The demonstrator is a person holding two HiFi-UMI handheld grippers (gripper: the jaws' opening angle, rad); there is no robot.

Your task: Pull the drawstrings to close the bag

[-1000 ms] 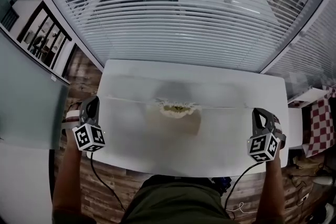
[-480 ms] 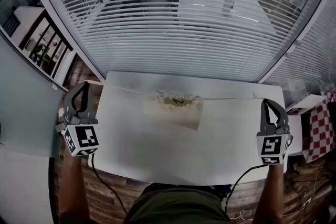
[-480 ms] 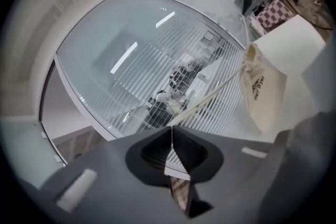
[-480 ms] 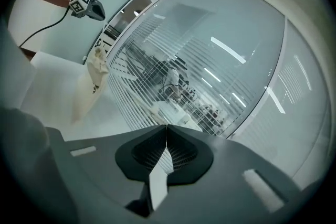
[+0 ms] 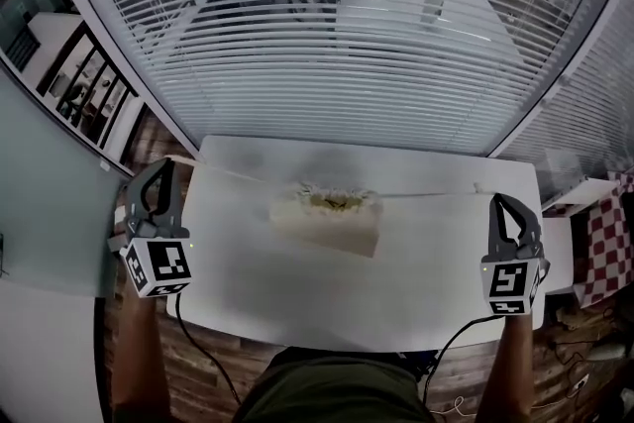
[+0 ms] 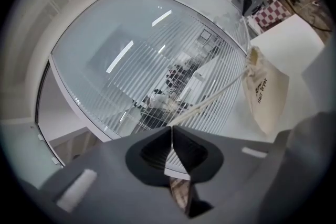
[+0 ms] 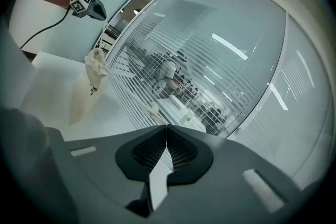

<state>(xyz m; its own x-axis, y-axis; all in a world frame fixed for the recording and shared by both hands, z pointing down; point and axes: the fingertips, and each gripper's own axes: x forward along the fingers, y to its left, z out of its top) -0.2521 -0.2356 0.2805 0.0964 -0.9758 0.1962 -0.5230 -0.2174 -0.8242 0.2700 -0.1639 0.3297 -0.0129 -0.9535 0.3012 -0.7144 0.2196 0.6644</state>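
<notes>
A cream drawstring bag (image 5: 329, 219) sits at the middle of the white table (image 5: 297, 297), its mouth gathered into a ruffle at the far side. One drawstring (image 5: 236, 175) runs taut from the mouth to my left gripper (image 5: 164, 163), which is shut on it beyond the table's left edge. The other drawstring (image 5: 428, 194) runs to my right gripper (image 5: 500, 201), shut on it at the right edge. In the left gripper view the bag (image 6: 265, 96) hangs from the string (image 6: 210, 100). The right gripper view shows the bag (image 7: 85, 87) from its other side.
A curved glass wall with white slatted blinds (image 5: 327, 45) stands right behind the table's far edge. A red checked cloth (image 5: 606, 243) lies on the floor at the right. Cables trail from both grippers below the table's near edge.
Both grippers have moved outward and away from me, pulling the strings taut. The bag's mouth has cinched and shifted toward the far side, then settled slightly lower.
</notes>
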